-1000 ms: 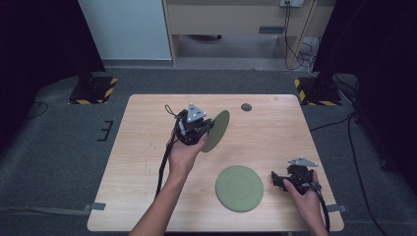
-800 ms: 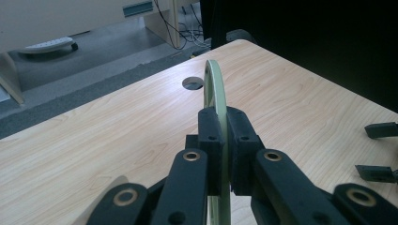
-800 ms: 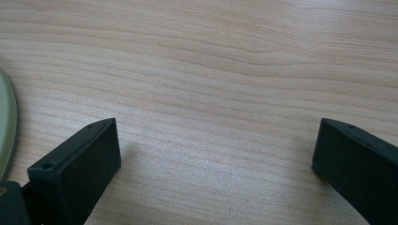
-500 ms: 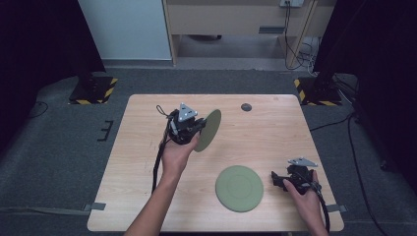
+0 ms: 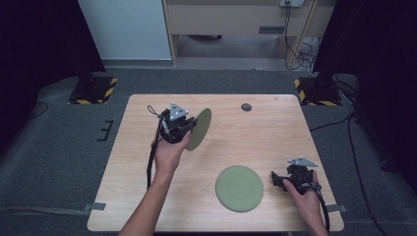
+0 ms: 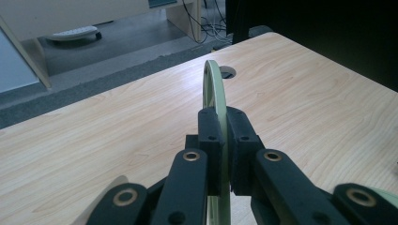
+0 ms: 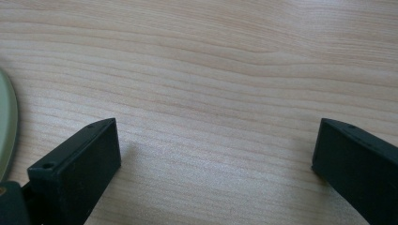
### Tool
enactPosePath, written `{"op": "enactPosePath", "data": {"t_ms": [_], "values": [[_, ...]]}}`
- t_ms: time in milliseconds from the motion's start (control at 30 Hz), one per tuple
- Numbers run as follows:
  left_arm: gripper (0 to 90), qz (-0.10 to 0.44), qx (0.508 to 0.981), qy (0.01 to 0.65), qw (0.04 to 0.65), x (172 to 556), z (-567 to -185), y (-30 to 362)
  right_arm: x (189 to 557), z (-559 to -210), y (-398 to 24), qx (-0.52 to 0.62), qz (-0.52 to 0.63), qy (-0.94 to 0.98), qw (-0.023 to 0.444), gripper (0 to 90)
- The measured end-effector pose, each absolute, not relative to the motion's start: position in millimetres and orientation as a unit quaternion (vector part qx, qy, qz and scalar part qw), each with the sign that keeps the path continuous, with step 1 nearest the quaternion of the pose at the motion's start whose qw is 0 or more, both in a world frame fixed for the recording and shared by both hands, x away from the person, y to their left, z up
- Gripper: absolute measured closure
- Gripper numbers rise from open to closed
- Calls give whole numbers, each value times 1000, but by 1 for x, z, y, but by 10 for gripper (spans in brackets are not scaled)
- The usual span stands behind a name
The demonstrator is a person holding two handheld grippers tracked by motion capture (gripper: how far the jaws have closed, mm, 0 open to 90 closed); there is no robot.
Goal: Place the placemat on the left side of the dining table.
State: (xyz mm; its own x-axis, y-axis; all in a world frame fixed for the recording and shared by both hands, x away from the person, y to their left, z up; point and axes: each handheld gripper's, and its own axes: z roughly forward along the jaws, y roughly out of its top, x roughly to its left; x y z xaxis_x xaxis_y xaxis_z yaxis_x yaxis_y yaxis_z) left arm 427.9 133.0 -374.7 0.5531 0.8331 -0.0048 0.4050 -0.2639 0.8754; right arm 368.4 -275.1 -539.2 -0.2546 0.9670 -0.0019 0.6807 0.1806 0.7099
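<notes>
Pinching the green plate (image 5: 199,129) by its rim, my left gripper (image 5: 183,129) holds it on edge above the left-centre of the wooden table (image 5: 275,132), its flat face turned toward the second green plate (image 5: 239,188), which lies flat well apart, toward the near right. My right gripper (image 5: 275,180) rests just beside that flat plate, jaws spread and empty, so it's the nearer one. Versus a second ago, the held plate has shifted left; right hand unchanged.

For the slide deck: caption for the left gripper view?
Left gripper clamps a green plate on edge above the wooden table.
</notes>
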Motion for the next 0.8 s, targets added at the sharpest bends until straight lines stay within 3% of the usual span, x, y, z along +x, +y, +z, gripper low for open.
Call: {"op": "enactPosePath", "data": {"t_ms": [800], "values": [[859,250,747,433,439,428,-382,173,370,-539,-272,558,305,736,233,11]]}}
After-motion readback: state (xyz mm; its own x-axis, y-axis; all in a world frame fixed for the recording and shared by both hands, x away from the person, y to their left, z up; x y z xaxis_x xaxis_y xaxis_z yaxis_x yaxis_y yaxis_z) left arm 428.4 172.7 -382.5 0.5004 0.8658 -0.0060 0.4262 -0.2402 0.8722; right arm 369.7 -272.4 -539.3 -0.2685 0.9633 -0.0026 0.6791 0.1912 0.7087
